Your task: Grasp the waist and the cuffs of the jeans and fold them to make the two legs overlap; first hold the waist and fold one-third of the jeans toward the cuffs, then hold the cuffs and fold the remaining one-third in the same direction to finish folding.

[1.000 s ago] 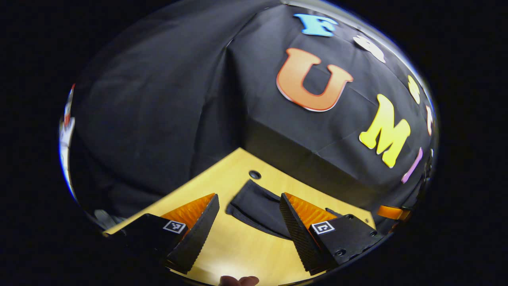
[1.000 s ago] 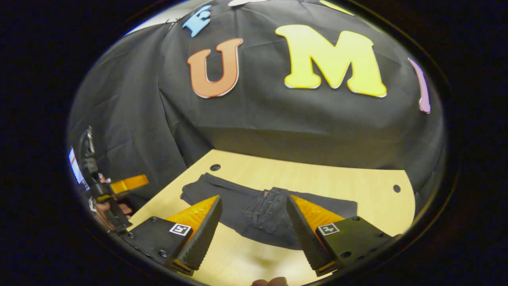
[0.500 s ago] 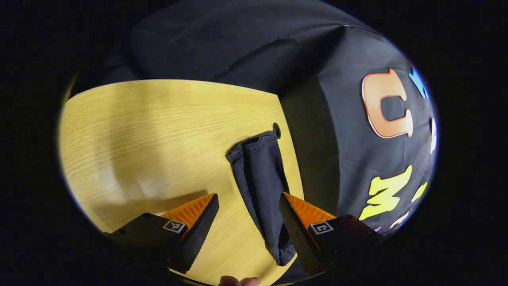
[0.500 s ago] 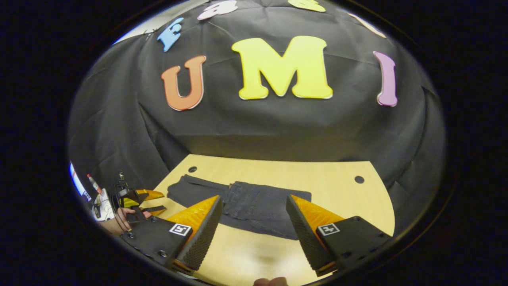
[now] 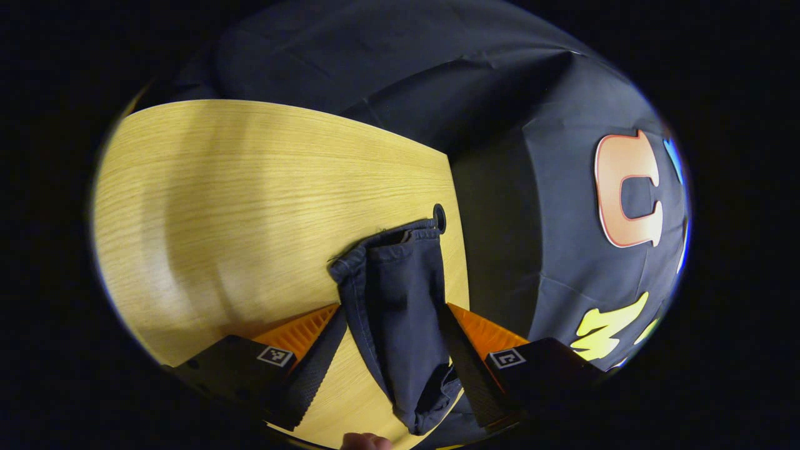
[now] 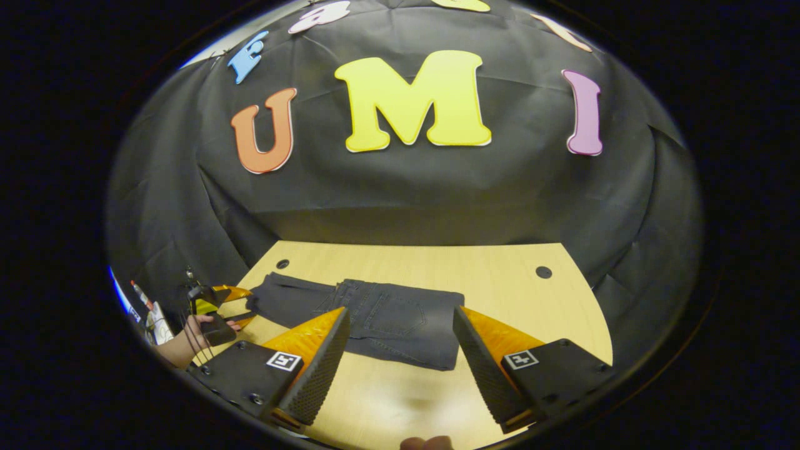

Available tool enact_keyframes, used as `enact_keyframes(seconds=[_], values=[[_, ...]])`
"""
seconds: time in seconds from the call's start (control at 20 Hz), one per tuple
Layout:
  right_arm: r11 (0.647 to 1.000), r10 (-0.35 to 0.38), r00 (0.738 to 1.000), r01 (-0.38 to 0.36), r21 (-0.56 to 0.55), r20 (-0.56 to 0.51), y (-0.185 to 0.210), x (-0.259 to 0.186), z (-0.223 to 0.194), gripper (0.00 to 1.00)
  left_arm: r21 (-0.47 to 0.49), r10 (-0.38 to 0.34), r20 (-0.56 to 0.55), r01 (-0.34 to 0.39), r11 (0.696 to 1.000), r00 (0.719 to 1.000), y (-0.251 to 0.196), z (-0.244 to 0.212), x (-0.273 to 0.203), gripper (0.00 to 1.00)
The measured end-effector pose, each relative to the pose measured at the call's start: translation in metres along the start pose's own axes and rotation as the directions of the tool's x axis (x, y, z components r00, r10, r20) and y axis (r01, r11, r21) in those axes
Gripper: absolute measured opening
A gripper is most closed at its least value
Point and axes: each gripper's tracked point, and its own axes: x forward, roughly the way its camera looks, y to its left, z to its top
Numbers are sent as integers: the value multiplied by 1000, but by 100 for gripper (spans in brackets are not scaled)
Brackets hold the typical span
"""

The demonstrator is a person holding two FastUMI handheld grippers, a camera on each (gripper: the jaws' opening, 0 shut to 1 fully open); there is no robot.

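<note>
A: In the left gripper view, what fills the left half of the frame?
B: Bare wooden counter [image 5: 237, 187]. At the lower centre the left claw [image 5: 392, 369] stands apart, and the dark jeans [image 5: 400, 312] run up between its fingers; the fabric lies against both inner faces, but I cannot tell that either presses on it. The cuffs [image 5: 390, 240] end just beside a small hole [image 5: 439, 217] near the counter's right edge.

A: And the right gripper view?
B: At the lower left, a hand [image 6: 190, 334] holds the left claw [image 6: 234, 306] beside the jeans' cuff end. The jeans [image 6: 375, 315] lie flat across the middle of the counter [image 6: 500, 262], waist part folded over toward the cuffs, a back pocket [image 6: 397, 319] facing up. At the bottom centre the right claw [image 6: 400, 375] hangs apart and empty, nearer the camera than the jeans.
</note>
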Motion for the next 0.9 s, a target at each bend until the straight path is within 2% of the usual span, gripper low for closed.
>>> enact_keyframes(seconds=[0.15, 0.25, 0.35, 0.45, 0.55, 0.6, 0.65, 0.7, 0.8, 0.9], values=[[1000, -13, 1000, 13, 5, -11, -8, 0, -5, 100, -21, -39, 32, 39, 999, 999, -7, 5, 12, 100], [1000, -24, 1000, 24, 6, -17, -15, -4, -8, 100, -62, -75, 63, 79, 995, 995, -11, 9, 16, 98], [999, -31, 999, 32, 17, -24, -19, -8, -13, 100, -78, -55, 76, 61, 995, 996, -4, 7, 26, 95], [999, -36, 999, 37, 32, -31, -23, -10, -18, 100, -93, -63, 82, 71, 993, 995, -1, 8, 30, 63], [999, -38, 999, 40, 37, -37, -26, -15, -24, 100, -77, -63, 81, 70, 995, 995, 1, 7, 34, 55], [999, -37, 999, 39, 36, -40, -27, -19, -27, 100, -59, -54, 79, 59, 997, 995, 3, 7, 38, 45], [999, -35, 998, 36, 35, -45, -27, -21, -30, 100, -42, -40, 77, 43, 998, 996, 5, 4, 40, 40], [999, -37, 998, 39, 34, -49, -29, -25, -34, 100, -37, -38, 78, 41, 998, 996, 5, 5, 41, 28], [998, -42, 998, 44, 45, -43, -34, -31, -35, 100, -39, -59, 91, 63, 997, 994, -2, 7, 39, 17], [997, -48, 998, 50, 59, -34, -39, -40, -35, 100, -21, -84, 96, 87, 996, 992, -12, 6, 33, 12]])
